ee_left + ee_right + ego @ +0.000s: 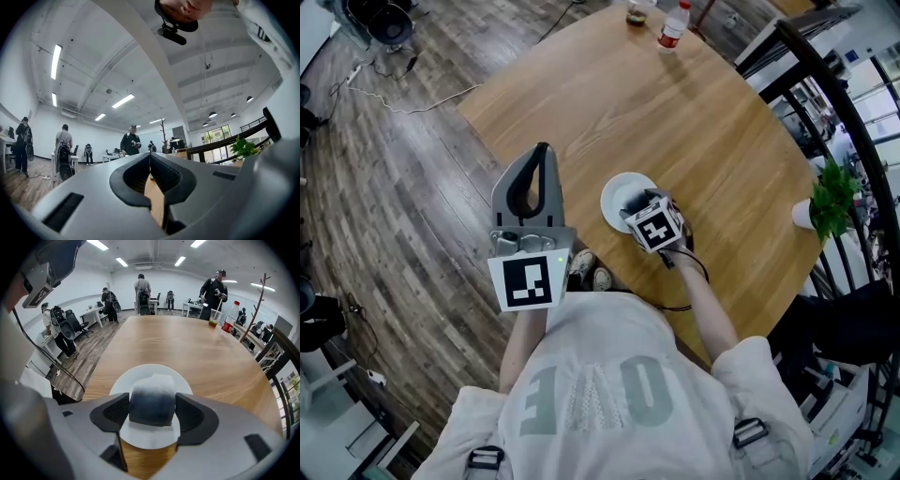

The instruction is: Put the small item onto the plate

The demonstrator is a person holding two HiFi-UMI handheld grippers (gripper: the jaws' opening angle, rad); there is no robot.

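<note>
White on top and dark grey-blue down its sides, the item (152,399) is pinched between the jaws of the right gripper (638,205). Their black ribbed pads press against its left and right flanks, so the jaws stand only as far apart as the item is wide. The item juts a little past the jaw tips and hangs over the near half of the plate (132,376). White rim shows beyond it, on both sides of it and below it, but whether its underside touches the plate cannot be told. The plate lies on the wooden table (675,122), close to the edge nearest the person, and in the head view the gripper's marker cube covers its near right part. The left gripper (150,156) has its jaws pressed together: the tips meet in a thin line with nothing between them. Only a narrow slot behind the tips stays open, showing a strip of table wood. In the head view this gripper is held to the left of the plate, well apart from it, over the table's edge and the plank floor (403,187), with its jaws pointing away from the person. At the far side of the table a bottle (673,24) with a red label stands near a cup (637,13). A plant (832,195) in a white pot sits at the right edge.
</note>
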